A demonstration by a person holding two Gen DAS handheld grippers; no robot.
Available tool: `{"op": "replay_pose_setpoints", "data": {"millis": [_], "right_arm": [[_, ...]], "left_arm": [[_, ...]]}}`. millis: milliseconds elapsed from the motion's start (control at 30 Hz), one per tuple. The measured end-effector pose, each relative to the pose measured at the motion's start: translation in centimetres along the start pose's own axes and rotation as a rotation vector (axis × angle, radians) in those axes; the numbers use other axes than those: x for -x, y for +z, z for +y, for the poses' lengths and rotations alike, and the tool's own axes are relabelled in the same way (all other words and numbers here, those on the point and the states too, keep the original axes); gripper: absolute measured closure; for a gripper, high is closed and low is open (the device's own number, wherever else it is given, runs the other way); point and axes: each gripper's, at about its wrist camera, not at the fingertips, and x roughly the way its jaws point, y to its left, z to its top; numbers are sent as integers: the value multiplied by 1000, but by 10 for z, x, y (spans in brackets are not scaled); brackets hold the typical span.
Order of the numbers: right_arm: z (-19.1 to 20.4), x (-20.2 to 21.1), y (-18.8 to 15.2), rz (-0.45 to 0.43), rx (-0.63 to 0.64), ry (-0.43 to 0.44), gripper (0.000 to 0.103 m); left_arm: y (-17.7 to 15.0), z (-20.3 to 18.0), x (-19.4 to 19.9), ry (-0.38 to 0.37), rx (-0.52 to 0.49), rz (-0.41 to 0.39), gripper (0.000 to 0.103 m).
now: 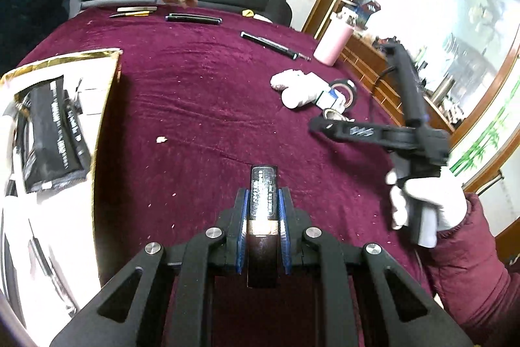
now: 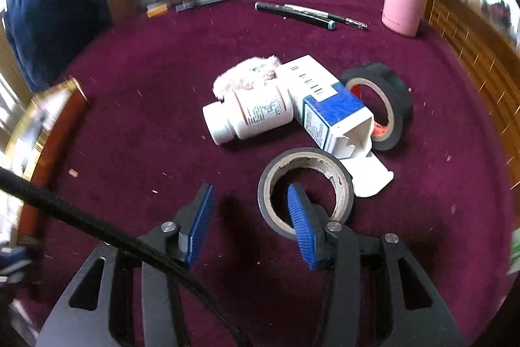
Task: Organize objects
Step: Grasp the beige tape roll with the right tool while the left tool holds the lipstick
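Table [image 2: 146,80]: maroon cloth, clutter mid-right
Box [image 1: 48,126]: far left, likely the drop spot
Right gripper [image 2: 248,221]: released, one finger inside tape roll [image 2: 305,187]; next, clench on its wall
Left gripper [image 1: 264,210]: clenched on dark bar [image 1: 264,200], mid-carry

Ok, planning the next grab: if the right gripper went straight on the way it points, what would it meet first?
Probably the near tape roll: the right gripper is open, one finger already over the roll's hole. Depth is unclear.
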Motion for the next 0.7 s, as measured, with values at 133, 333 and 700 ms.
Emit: {"op": "replay_pose_setpoints", "data": {"millis": [133, 333, 700], "right_arm": [[-2, -3, 1, 14, 19, -63, 85], [-32, 7, -4, 31, -111, 43, 94], [-25, 44, -11, -28, -185, 237, 94]], "left_arm": [[-5, 14, 14, -26, 45, -28, 89], [-8, 31, 29, -39, 84, -70, 89], [-9, 49, 52, -60, 118, -130, 89]]}}
